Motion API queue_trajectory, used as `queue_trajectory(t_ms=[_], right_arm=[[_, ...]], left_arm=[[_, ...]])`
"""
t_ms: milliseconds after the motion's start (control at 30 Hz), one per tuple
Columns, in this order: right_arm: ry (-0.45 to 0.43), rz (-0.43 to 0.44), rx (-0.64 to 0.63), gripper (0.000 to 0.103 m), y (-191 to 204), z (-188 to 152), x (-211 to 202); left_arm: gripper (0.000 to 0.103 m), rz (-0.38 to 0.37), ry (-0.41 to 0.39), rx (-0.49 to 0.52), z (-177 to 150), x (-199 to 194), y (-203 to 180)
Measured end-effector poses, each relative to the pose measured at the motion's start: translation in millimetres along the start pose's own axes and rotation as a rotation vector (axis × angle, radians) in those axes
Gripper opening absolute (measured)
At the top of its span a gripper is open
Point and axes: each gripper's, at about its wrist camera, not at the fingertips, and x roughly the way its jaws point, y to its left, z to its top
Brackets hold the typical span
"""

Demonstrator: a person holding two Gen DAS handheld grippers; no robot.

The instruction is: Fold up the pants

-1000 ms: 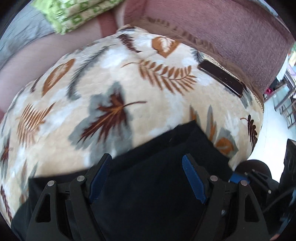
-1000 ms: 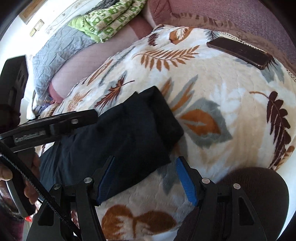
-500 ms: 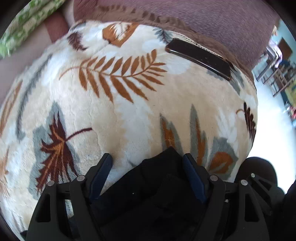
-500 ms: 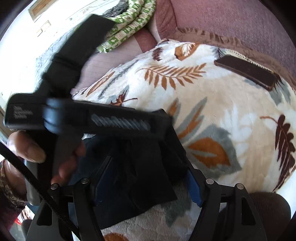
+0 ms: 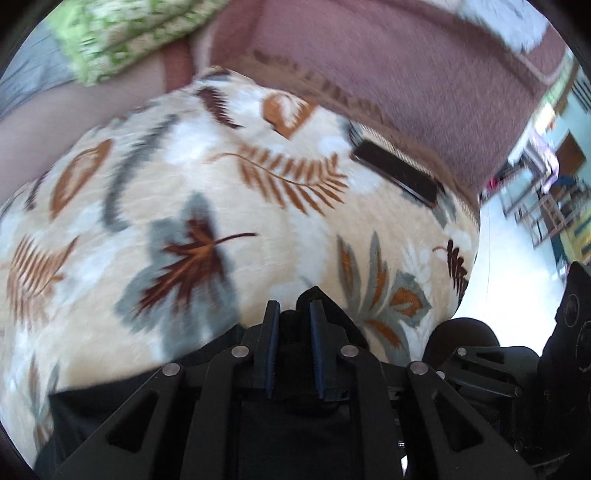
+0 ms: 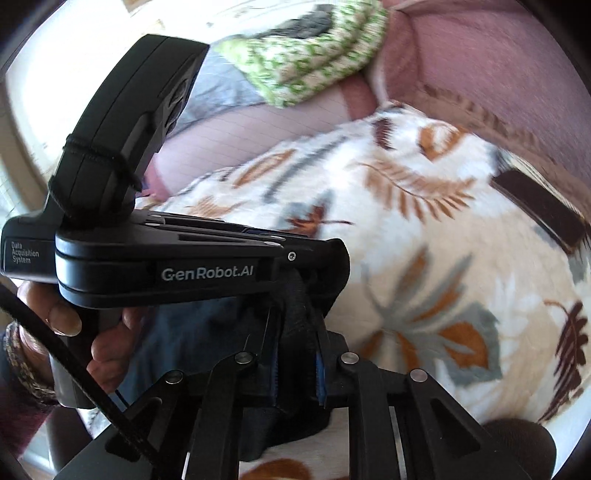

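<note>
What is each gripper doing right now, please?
Left gripper: closed on the dark pants.
Right gripper: closed on the same pants.

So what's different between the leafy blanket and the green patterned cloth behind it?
The leafy blanket is cream with brown and grey leaves; the green patterned cloth is lime with a small white print. The blanket lies spread out flat and carries the dark pants, while the green cloth sits bunched up further back with nothing on it. Both are soft fabrics on the same maroon sofa.
</note>
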Motion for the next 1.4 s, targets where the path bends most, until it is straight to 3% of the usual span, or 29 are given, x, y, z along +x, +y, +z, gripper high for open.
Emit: queue_trajectory(t_ms=[333,733,867,933,967,1067,1133,1233,1400], right_arm=[[0.078,0.149,-0.176,0.014,93,9,27],[0.215,0.203,-0.361,0.017,179,-29,85],[0.284,0.28,-0.383,0.017,197,-44,93],[0.324,0.318,-0.422,0.024,208,-57,94],[0.348,0.336,-0.454,0.025,215,-65,93],[0.39,0.37,-0.515,0.026,225,-80,86],[0.409,0.392,-0.539,0.026,226,-82,76],[0.381,0.377,-0.531,0.026,215,-69,60],[0.26,0.172,-0.44,0.026,183,-26,56]], left_arm=[[0.015,0.008,-0.097,-0.306,-67,-61,94],[0.015,-0.021,-0.16,-0.508,-131,-71,159],[0.015,-0.014,-0.21,-0.583,-150,-82,180],[0.015,-0.023,-0.251,-0.619,-159,-94,188],[0.018,-0.007,-0.278,-0.63,-165,-103,190],[0.045,0.054,-0.382,-0.677,-188,-135,198],[0.051,0.087,-0.44,-0.708,-201,-151,205],[0.058,0.121,-0.516,-0.771,-220,-171,219],[0.06,0.206,-0.554,-0.888,-241,-187,245]])
